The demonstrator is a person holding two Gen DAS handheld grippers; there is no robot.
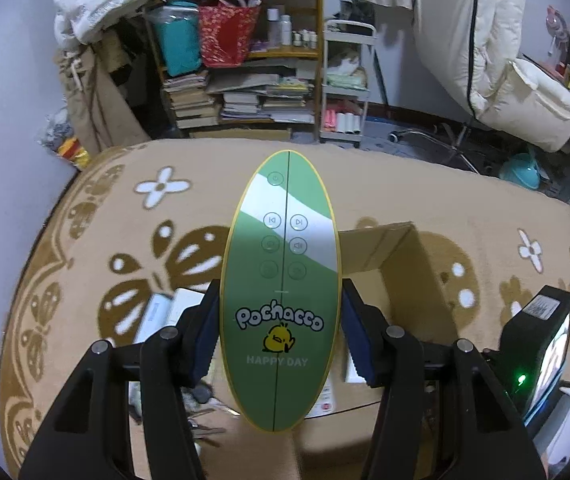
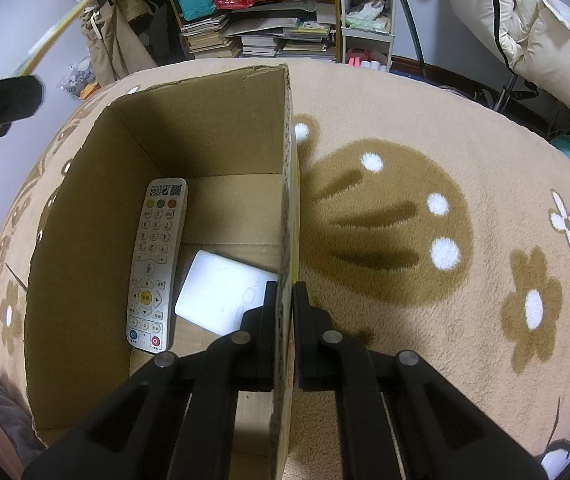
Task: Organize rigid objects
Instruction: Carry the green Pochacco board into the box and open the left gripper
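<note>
The left gripper (image 1: 281, 330) clamps a green oval device (image 1: 281, 280) (marked "Pochacco") by its two edges, upright above the patterned blanket (image 1: 85, 240). The right gripper (image 2: 283, 332) pinches the right wall of the cardboard box (image 2: 287, 200), where a remote (image 2: 157, 264) lies left of a white pad (image 2: 221, 296).
</note>
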